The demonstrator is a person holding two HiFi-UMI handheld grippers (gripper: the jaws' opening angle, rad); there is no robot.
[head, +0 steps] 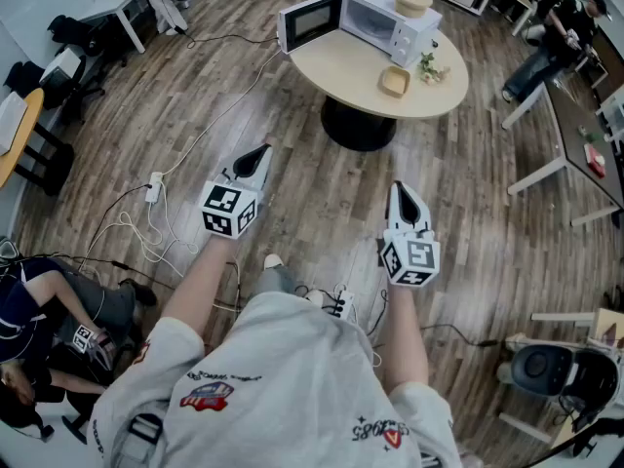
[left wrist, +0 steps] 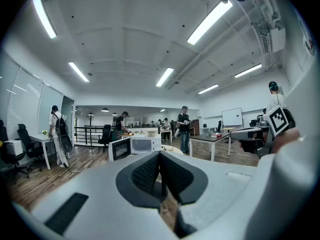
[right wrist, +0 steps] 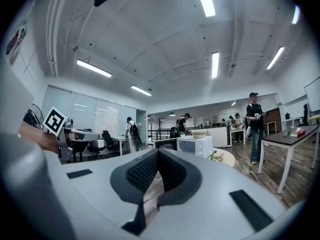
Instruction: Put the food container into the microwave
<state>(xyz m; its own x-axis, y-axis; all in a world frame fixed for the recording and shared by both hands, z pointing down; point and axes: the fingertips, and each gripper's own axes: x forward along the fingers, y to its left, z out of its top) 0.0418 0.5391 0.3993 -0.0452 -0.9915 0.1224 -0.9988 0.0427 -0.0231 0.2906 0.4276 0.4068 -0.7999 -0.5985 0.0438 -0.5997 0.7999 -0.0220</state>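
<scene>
Two grippers hang over the wooden floor [head: 322,203] in the middle of the head view, well apart from the table. The left gripper [head: 257,156], left of centre, has its jaws pressed together with nothing between them. At upper centre, a round tabletop [head: 341,66] carries a white microwave [head: 385,18], its door [head: 312,19] swung open to the left, with a round lidded bowl [head: 413,1] on top. The tan food container [head: 394,82] lies on the tabletop just below the microwave's right end, with a small plant sprig [head: 430,66] to its right. The right gripper [head: 403,195], right of centre, is likewise closed and empty.
</scene>
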